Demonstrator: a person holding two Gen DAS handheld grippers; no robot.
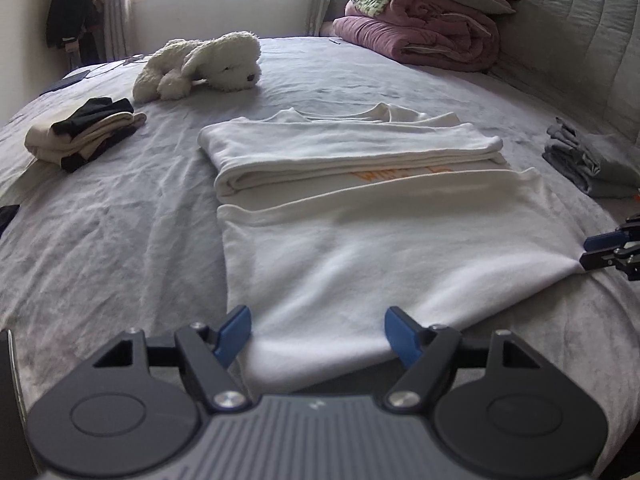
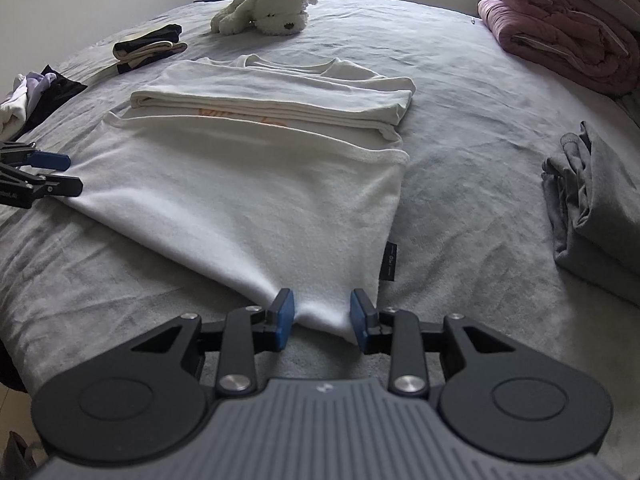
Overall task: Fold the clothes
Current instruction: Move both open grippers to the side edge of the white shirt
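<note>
A white T-shirt (image 1: pixel 360 248) lies flat on the bed, collar at the far end and both sleeves folded in across the chest; orange print (image 1: pixel 384 174) shows under the fold. My left gripper (image 1: pixel 318 334) is open wide, its blue pads on either side of the near left hem corner. My right gripper (image 2: pixel 322 316) is open more narrowly, with the near right hem corner (image 2: pixel 326 320) between its pads. Each gripper shows in the other's view: right gripper (image 1: pixel 590 251), left gripper (image 2: pixel 68 174). A black label (image 2: pixel 390 262) sticks out at the shirt's right seam.
Grey bed sheet (image 1: pixel 120 220) all around. Folded beige and black clothes (image 1: pixel 80 132) at far left, a folded grey garment (image 2: pixel 592 208) at right. White plush dog (image 1: pixel 200 66) beyond the shirt. Rolled pink and green quilts (image 1: pixel 424 24) by the padded headboard (image 1: pixel 580 40).
</note>
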